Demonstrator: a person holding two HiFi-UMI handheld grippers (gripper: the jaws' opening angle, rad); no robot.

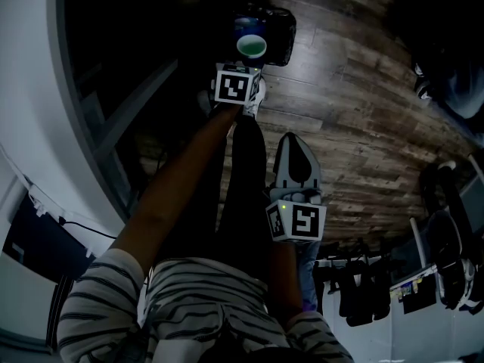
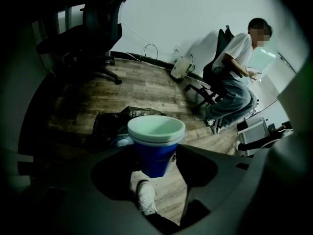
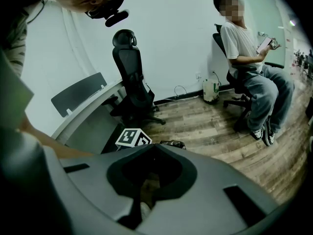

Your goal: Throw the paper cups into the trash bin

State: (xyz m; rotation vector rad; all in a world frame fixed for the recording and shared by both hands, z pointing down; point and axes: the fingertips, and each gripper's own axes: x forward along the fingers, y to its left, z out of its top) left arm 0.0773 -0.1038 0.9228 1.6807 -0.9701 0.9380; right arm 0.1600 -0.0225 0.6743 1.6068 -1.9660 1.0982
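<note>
The person's left arm (image 1: 178, 184) reaches straight out and down, forearm bare below a striped sleeve. The left gripper (image 1: 249, 57) tilts steeply downward. Its jaws stand wide and pinch the stacked blue paper cups (image 2: 155, 151) upright by their sides. The cups hang above the near side of the black-lined trash bin (image 1: 281, 30) on the wood floor. The right gripper (image 1: 293, 144) is held close to the body and angled at the floor, jaws pressed together on nothing.
</note>
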